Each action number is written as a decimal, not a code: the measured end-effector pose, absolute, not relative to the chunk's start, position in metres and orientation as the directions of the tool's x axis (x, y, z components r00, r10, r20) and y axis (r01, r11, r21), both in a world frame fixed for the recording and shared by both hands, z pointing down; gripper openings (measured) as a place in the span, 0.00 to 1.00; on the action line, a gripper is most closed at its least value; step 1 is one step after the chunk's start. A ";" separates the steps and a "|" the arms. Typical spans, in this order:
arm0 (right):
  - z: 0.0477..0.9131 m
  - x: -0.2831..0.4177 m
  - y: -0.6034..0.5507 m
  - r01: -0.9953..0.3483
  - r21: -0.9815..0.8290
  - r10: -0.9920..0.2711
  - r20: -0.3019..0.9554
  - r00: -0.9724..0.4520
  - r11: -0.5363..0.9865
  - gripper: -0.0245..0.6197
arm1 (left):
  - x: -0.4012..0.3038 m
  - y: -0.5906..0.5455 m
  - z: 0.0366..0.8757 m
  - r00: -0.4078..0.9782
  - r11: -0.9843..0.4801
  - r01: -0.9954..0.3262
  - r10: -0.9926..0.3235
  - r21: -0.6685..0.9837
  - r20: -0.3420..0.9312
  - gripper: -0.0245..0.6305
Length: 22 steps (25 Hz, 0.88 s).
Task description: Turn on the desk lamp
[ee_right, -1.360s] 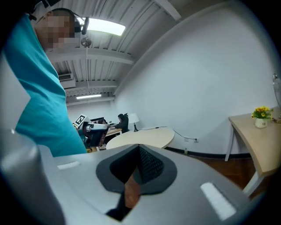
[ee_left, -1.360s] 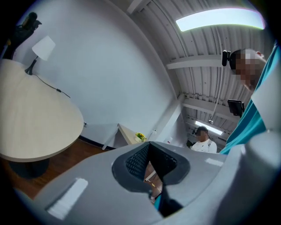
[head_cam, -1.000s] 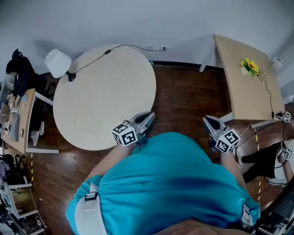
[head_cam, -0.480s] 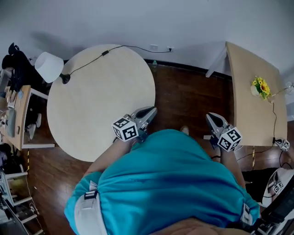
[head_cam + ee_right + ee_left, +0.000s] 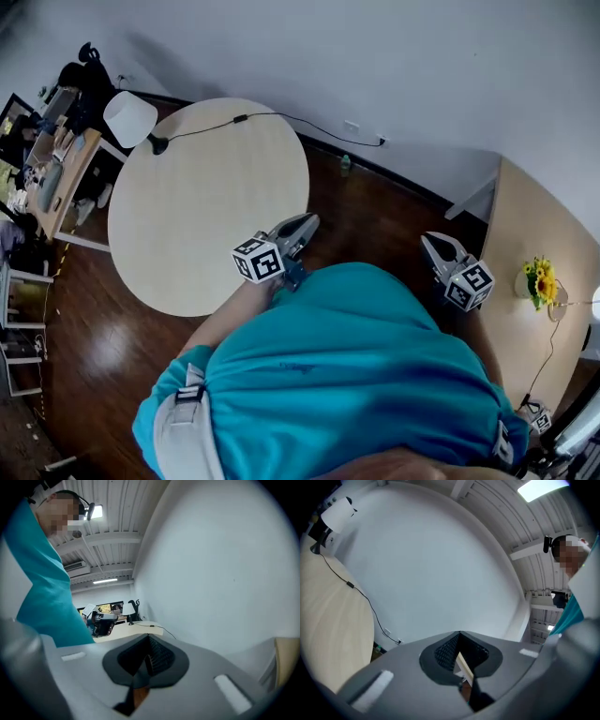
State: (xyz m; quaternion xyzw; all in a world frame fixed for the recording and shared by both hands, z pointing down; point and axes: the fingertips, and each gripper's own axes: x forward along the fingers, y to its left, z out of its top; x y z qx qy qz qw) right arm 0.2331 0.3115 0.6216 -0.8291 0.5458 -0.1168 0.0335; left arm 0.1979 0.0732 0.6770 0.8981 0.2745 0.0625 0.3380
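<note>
The lamp [image 5: 130, 119] stands at the far left edge of the round bench [image 5: 206, 216], in the upper left of the head view, its white shade above a dark base. Its cord [image 5: 300, 120] runs along the bench's top edge, past a small dark block [image 5: 240, 118] on the line, and off to a socket [image 5: 380, 141] on the wall at upper centre.

The left gripper [image 5: 307, 224] is held over the bench's lower right rim, well apart from the lamp, pointing toward the upper right. In the left gripper view its fingers [image 5: 403, 677] meet at the tips with nothing between them, and the lamp shows small in the upper left corner.

The right gripper [image 5: 427, 241] is over the dark wood floor [image 5: 375, 206], right of centre, between the round bench and a second bench [image 5: 525, 234] at the right edge that carries sunflowers [image 5: 540, 279]. In the right gripper view its fingers [image 5: 211, 667] are likewise pressed together and empty, with the lamp tiny just left of centre.

A teal shirt [image 5: 347, 375] fills the lower part of the head view
</note>
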 end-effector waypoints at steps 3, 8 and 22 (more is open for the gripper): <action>0.626 0.265 0.303 -0.904 -0.197 -0.923 0.145 0.355 -0.379 0.04 | 0.216 0.064 0.675 0.857 -0.651 0.433 0.512 0.624 -0.060 0.04; 0.636 0.333 0.269 -0.933 -0.182 -0.944 0.177 0.278 -0.309 0.04 | 0.270 0.032 0.683 0.895 -0.689 0.389 0.441 0.611 -0.072 0.04; 0.665 0.501 0.032 -0.985 -0.172 -0.951 0.302 -0.062 0.010 0.04 | 0.386 -0.138 0.745 0.977 -0.717 0.178 0.209 0.674 -0.036 0.04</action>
